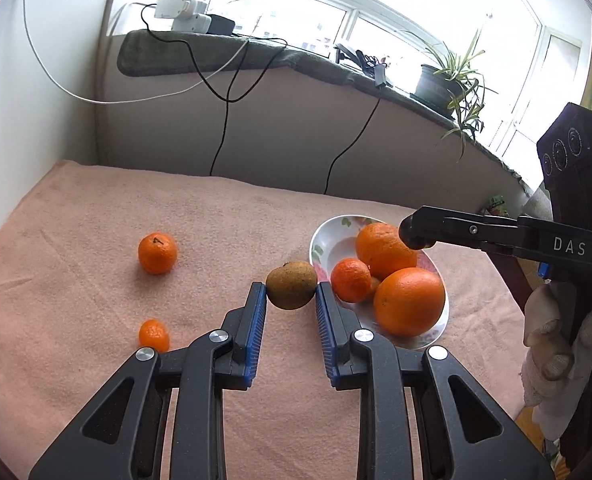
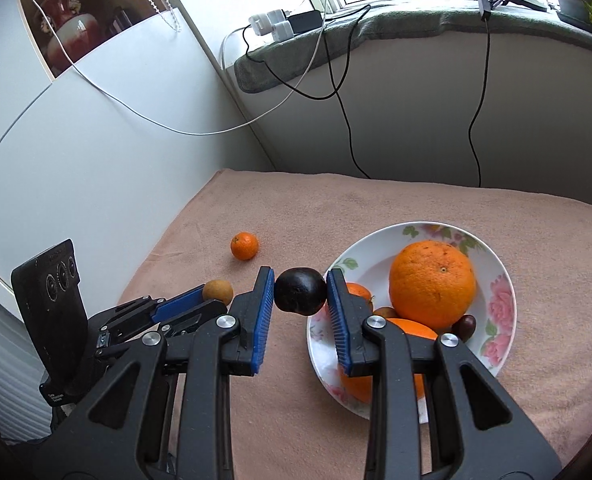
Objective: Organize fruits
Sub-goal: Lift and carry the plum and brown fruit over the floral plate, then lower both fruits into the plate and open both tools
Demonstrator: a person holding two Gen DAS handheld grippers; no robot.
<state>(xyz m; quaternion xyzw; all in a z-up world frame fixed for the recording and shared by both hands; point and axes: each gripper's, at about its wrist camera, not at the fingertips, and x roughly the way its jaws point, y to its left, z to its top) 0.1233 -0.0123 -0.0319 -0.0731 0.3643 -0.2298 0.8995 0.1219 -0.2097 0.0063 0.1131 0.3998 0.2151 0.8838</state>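
While the left gripper (image 1: 290, 294) clamps a brown fruit (image 1: 291, 285) between its blue pads (image 1: 255, 328), that fruit hangs clear of the cloth (image 1: 95, 220), just left of the plate (image 1: 328, 236). The right gripper (image 2: 300, 292) is likewise clenched, on a dark fruit (image 2: 300, 291), which sits just left of the plate rim in the right wrist view and above the plate's far edge in the left wrist view.

The plate, white with a flower print, holds two large oranges (image 1: 410, 300), a mandarin (image 1: 350, 280) and two small dark fruits (image 2: 466, 326). Left of the plate, well apart from it, a mandarin (image 1: 157, 253) lies on the cloth; a smaller one (image 1: 154, 335) lies nearer the camera, also left of the plate.

Behind the plate, black cables (image 1: 219, 120) hang from a covered sill (image 1: 215, 56). On the sill, right of the plate, stands a potted plant (image 1: 452, 76). A gloved hand (image 1: 552, 344) grips the right gripper's handle, right of the plate.
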